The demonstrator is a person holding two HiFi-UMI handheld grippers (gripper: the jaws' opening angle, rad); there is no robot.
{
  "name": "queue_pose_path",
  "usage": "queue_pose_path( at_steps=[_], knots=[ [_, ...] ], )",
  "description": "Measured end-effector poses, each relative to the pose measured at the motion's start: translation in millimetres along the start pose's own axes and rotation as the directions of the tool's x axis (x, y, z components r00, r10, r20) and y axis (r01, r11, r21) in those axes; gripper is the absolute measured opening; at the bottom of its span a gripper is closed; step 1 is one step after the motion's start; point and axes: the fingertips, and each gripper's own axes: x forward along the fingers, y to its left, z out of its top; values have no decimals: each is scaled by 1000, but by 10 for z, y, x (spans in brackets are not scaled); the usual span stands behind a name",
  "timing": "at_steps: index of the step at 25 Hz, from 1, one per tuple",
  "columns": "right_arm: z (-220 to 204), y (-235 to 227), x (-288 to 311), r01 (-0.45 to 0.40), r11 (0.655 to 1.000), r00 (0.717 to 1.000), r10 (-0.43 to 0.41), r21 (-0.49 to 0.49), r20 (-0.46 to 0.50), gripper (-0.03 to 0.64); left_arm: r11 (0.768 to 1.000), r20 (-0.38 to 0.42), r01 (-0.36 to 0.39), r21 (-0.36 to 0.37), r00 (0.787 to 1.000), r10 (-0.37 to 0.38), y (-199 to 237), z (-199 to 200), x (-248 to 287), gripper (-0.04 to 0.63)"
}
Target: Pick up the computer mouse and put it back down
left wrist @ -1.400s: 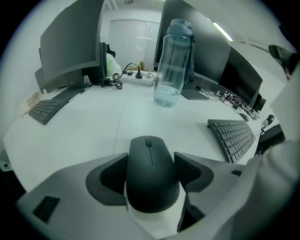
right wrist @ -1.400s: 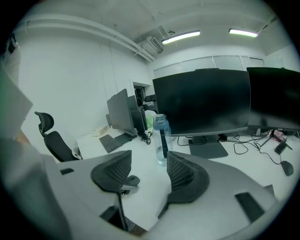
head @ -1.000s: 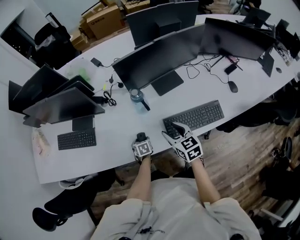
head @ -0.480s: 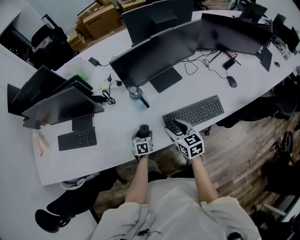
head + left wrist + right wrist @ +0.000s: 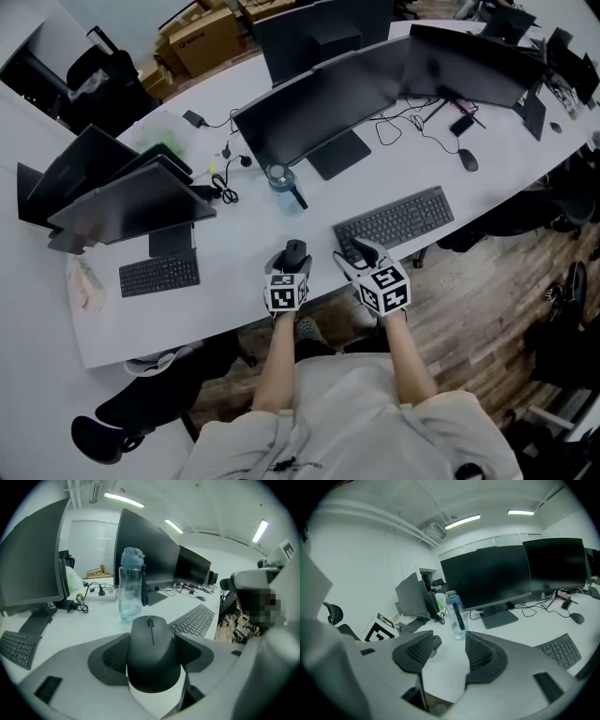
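The black computer mouse [image 5: 295,251] sits between the jaws of my left gripper [image 5: 292,259], which is shut on it and holds it off the white table [image 5: 234,253]. In the left gripper view the mouse [image 5: 152,648] fills the gap, with both pads of the left gripper [image 5: 152,656] against its sides. My right gripper [image 5: 361,251] hovers over the near left corner of the keyboard [image 5: 398,223]. The right gripper [image 5: 449,652] is open; its jaws have just been closing a little, with nothing between them.
A clear water bottle [image 5: 278,178] stands just beyond the grippers, in front of a large monitor [image 5: 323,108]. A small keyboard [image 5: 159,274] lies at the left under laptop screens. A second mouse [image 5: 468,160] and cables lie far right. The table edge runs just below the grippers.
My left gripper has risen with the mouse in it and moved a little further over the table. The right gripper has stayed by the keyboard's corner.
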Motion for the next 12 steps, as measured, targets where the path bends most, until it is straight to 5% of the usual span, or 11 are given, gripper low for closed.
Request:
queue_pose_path(
  at_steps=[5,12],
  knots=[
    [-36,52,11,-16,1000,1000,16,-6,-5,215,998,30,32,62,999,-34,-137,177,-226,290],
    [-61,122,54,-58,998,998,58,-20,-17,207,997,62,78,13,995,-79,-286,316,-478,291]
  ],
)
